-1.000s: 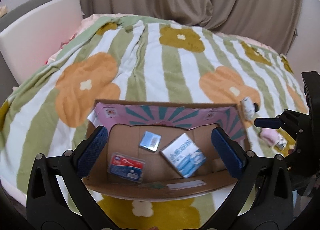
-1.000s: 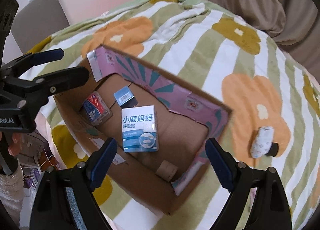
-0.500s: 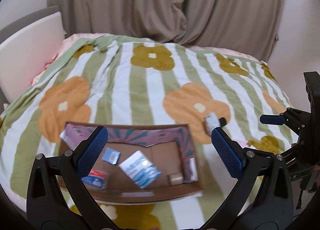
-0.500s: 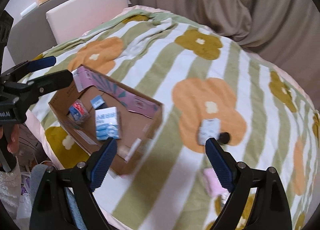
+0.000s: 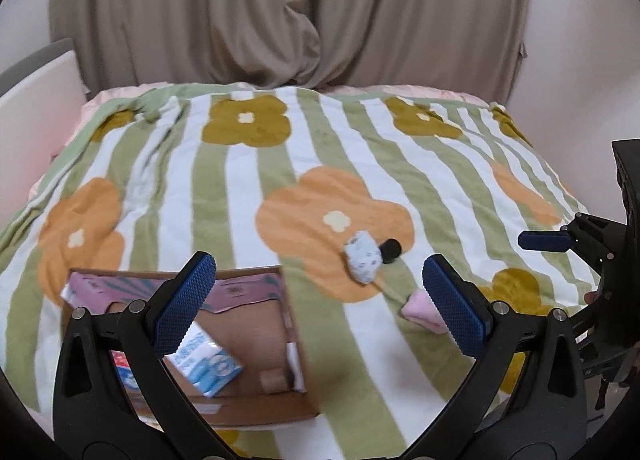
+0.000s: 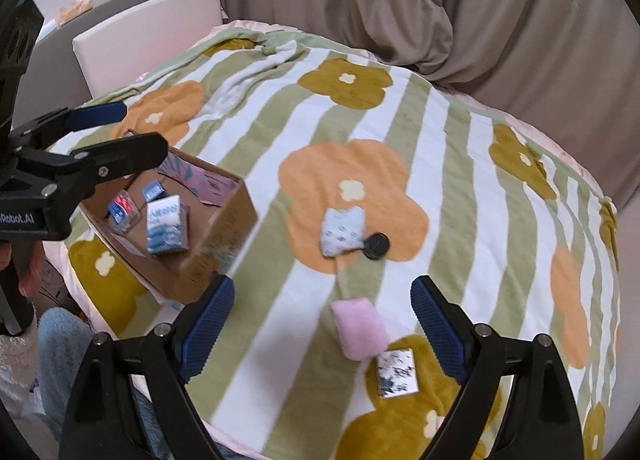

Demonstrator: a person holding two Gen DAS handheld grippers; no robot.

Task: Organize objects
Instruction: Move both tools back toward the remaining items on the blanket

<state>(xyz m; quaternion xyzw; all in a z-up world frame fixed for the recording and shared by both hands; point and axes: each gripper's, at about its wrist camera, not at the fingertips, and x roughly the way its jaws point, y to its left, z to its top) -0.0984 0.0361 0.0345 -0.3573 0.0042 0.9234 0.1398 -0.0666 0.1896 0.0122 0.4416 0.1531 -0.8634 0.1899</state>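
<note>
A cardboard box (image 5: 280, 404) (image 6: 236, 216) lies on the flowered blanket at the near left. It holds a blue-white carton (image 5: 208, 360) (image 6: 166, 226), a red-blue packet (image 6: 122, 210) and a small blue packet (image 6: 153, 191). On the blanket lie a patterned pouch (image 5: 364, 256) (image 6: 342, 230), a black round thing (image 5: 390, 249) (image 6: 376, 246), a pink pad (image 5: 420, 312) (image 6: 360, 328) and a small printed card (image 6: 396, 374). My left gripper (image 5: 320, 308) is open and empty above the box's right end. My right gripper (image 6: 322, 320) is open and empty above the pink pad.
The green-striped flowered blanket (image 5: 280, 148) covers a bed. Beige curtains (image 5: 280, 20) hang behind it. A white headboard (image 6: 148, 32) stands at the left. My knees in blue (image 6: 60, 340) are at the bed's near edge.
Both grippers have pulled back and swung right, away from the box. The pouch, pink pad and card have come into view. Both stay open and empty.
</note>
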